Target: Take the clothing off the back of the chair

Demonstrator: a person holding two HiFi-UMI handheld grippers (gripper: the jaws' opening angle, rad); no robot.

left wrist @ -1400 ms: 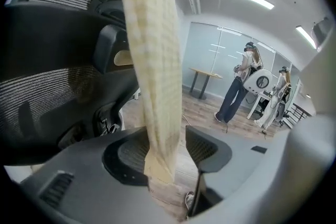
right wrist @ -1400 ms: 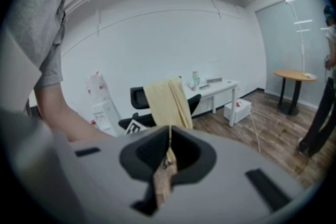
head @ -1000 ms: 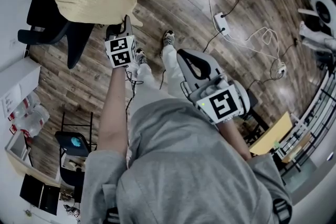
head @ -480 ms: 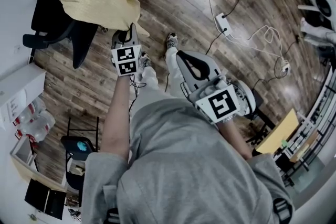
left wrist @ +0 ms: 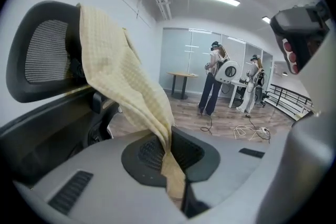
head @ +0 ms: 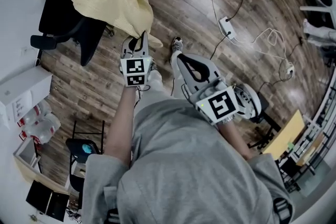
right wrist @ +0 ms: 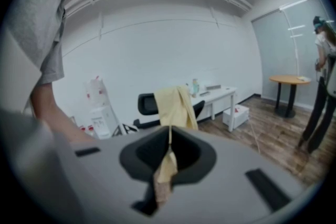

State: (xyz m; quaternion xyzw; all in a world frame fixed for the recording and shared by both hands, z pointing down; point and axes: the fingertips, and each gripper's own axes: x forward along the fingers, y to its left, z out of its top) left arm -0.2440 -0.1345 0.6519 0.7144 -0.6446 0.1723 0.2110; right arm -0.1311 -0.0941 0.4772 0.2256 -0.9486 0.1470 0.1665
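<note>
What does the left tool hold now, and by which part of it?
The left tool is shut on the yellow cloth, at its hanging lower corner, beside the chair.

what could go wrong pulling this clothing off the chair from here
The left gripper pinches only a corner of the yellow clothing, so it could slip free. The rest drapes over the chair at its headrest; it may snag and drag the chair. The corded power strip near the feet could trip a backward step.
</note>
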